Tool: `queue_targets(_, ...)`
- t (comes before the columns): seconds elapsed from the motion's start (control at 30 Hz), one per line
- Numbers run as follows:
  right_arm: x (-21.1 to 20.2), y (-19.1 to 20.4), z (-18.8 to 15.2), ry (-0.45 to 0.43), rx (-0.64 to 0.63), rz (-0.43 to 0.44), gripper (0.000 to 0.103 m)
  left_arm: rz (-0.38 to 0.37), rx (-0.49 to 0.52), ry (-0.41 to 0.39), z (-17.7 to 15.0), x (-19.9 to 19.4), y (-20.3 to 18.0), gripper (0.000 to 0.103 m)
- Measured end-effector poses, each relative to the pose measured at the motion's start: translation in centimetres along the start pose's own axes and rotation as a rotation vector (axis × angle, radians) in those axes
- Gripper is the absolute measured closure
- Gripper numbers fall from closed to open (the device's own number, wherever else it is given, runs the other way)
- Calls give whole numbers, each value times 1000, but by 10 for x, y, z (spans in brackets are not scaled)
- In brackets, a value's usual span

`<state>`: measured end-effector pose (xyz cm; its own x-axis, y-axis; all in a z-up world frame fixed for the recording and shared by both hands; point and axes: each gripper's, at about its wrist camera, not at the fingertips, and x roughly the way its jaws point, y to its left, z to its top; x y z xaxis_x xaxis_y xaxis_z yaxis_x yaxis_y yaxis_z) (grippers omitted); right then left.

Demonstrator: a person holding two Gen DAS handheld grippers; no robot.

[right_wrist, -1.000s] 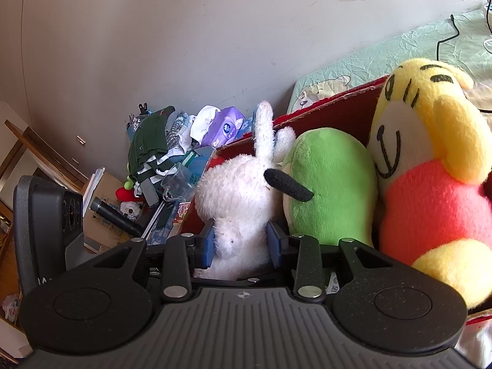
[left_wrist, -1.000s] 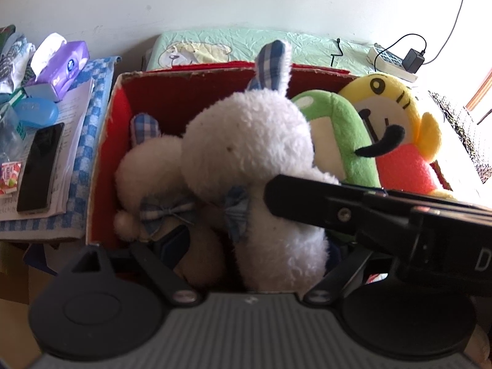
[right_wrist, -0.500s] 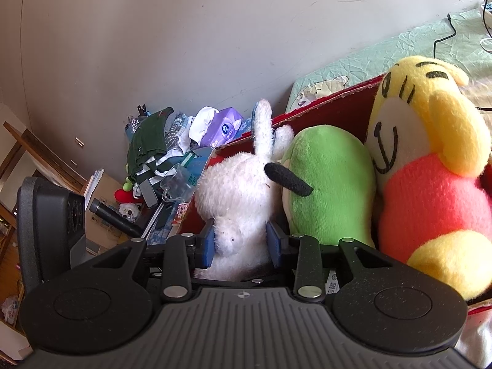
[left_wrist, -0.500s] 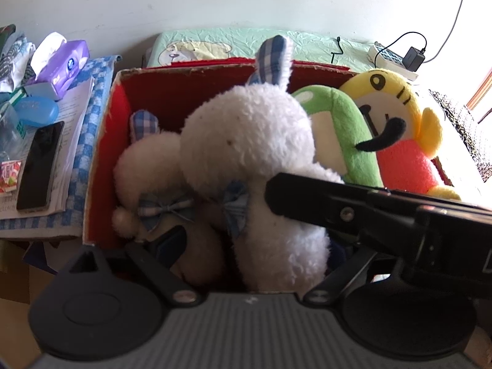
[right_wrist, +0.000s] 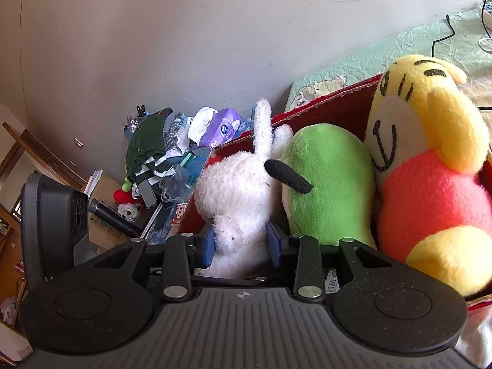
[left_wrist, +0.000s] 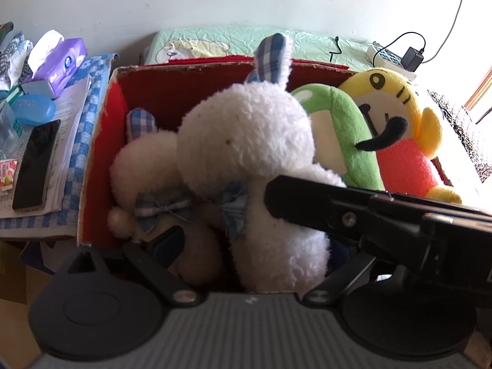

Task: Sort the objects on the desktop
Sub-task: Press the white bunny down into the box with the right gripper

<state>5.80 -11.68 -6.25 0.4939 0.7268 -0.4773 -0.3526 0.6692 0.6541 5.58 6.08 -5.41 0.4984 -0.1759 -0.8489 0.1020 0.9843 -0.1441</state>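
Left wrist view showed a red box (left_wrist: pixel 101 141) packed with soft toys. A big white bunny (left_wrist: pixel 249 141) stood in the middle of the box, with one checked ear (left_wrist: pixel 273 58) sticking straight up and a small blue bow (left_wrist: pixel 235 203) at its neck. A second, smaller white bunny (left_wrist: pixel 144 166) leaned against it on the left side of the box, also with a bow. Next to the big bunny on the other side sat a green toy (left_wrist: pixel 344 129), and beside that a yellow and pink toy (left_wrist: pixel 399 141) with a smiling face.

The right claw (right_wrist: pixel 241 243) was shut tight on the big white bunny (right_wrist: pixel 236 190), low down on its body. Its blue pads (right_wrist: pixel 209 244) pressed into the fur from both sides. In the left wrist view this claw reached across from the right as a long black bar (left_wrist: pixel 353 212).

The left claw (left_wrist: pixel 246 246) was near the bottom of the two bunnies. One dark finger showed by the smaller bunny's foot, but the other was hidden behind fur, so I could not tell if this claw was open or closed.

Left of the box, a blue checked cloth (left_wrist: pixel 89 98) held papers, a black phone (left_wrist: pixel 35 163) and a purple tissue pack (left_wrist: pixel 61 61). Behind the box lay a pale green sheet (left_wrist: pixel 233 41), and a black plug (left_wrist: pixel 412 58) sat near the wall.
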Motion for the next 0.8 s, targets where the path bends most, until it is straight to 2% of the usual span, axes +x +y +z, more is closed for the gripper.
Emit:
queue_targets(0.6, -5, -1, -6, -25, 6, 15, 67, -22, -12, 5, 0, 1, 3, 7)
queue_targets(0.8, -4, -2, -5, -20, 17, 21, 66, 12, -12, 8, -1, 5, -2, 4)
